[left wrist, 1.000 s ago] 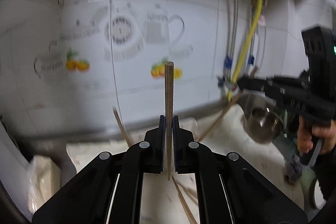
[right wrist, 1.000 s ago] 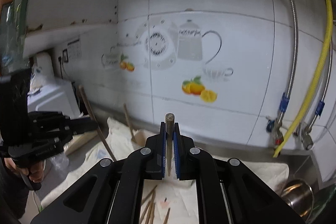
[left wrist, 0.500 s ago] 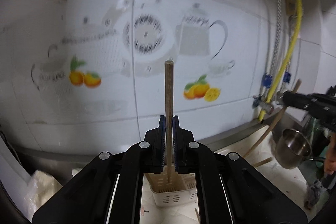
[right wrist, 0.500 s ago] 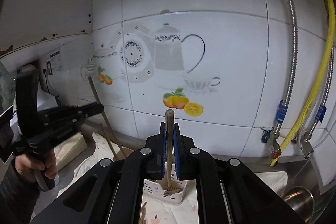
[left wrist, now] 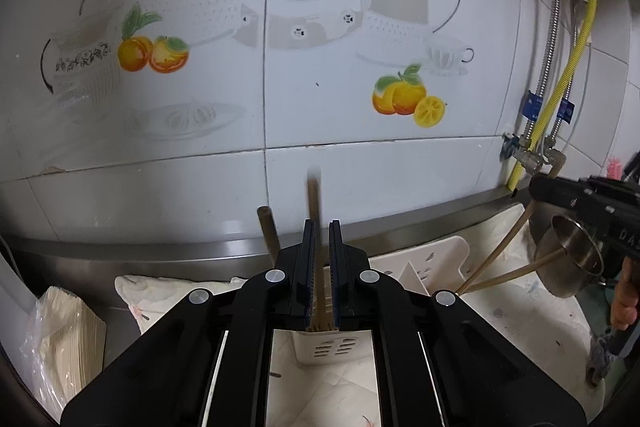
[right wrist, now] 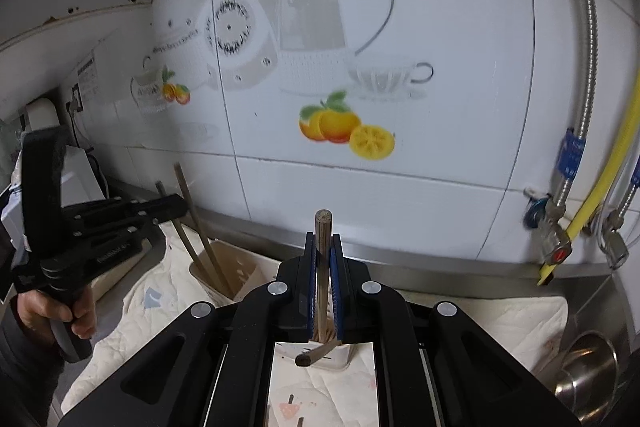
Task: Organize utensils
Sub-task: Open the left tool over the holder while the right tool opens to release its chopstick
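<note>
While both wrist views faced the tiled wall, the left hand-held gripper [left wrist: 322, 267] stood clenched on an upright chopstick [left wrist: 313, 199] at lower centre, above the white holder [left wrist: 332, 347]; the right hand-held gripper [right wrist: 324, 287] clenched another chopstick [right wrist: 323, 227] likewise.

The left gripper [left wrist: 319, 269] pinched an upright chopstick [left wrist: 313, 199] over a white slotted holder [left wrist: 424, 267], where another stick [left wrist: 267, 227] stood. The holder sat on a cloth [left wrist: 520, 311] below a tiled wall [left wrist: 280, 75]. At right, the right gripper [left wrist: 538, 187] held a chopstick [left wrist: 500, 251] beside a steel cup [left wrist: 572, 259].
</note>
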Available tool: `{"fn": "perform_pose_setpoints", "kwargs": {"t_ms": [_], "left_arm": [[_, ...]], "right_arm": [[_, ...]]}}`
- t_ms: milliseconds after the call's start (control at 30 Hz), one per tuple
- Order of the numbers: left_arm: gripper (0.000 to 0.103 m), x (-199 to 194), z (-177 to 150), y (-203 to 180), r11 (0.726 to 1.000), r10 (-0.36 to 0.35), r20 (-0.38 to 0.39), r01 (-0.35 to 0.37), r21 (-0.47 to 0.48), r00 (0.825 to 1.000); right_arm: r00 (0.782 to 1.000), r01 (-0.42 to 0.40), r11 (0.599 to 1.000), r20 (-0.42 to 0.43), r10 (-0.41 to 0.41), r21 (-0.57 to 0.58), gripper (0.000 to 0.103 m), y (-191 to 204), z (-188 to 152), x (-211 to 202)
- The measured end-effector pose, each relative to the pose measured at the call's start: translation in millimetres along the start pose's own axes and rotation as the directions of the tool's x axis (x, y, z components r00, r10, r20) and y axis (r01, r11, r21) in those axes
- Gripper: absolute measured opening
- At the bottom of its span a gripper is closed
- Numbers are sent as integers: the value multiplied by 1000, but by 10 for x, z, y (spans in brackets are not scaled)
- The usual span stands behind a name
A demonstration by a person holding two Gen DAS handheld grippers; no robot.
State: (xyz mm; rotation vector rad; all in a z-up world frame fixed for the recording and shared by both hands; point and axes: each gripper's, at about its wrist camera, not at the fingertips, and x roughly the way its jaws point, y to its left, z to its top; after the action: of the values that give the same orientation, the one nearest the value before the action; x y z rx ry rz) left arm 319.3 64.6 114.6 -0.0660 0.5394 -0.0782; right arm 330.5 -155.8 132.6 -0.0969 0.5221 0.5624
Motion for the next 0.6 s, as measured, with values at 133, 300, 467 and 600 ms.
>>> {"fn": "perform_pose_setpoints", "kwargs": {"t_ms": [133,300,467,600], "left_arm": [[7,-50,8,-1,1000,-4,-3,4,-1,1000],[15,-238,20,-37,1000,-7,16,7,2,1000],[39,-585,-97,-141,1000,-5,56,4,18,998],[47,-820,-295,-212,1000,-6,61,5,23,998]], "right_arm": [[1000,3,1000,5,-3,7,12,-13,-18,-17],[999,20,1000,48,-21,14,31,-44,3,-243],[994,32,999,101,-33,14,43,-13,-59,-596],[992,40,999,121,-40,2,57,58,-214,-834]]}}
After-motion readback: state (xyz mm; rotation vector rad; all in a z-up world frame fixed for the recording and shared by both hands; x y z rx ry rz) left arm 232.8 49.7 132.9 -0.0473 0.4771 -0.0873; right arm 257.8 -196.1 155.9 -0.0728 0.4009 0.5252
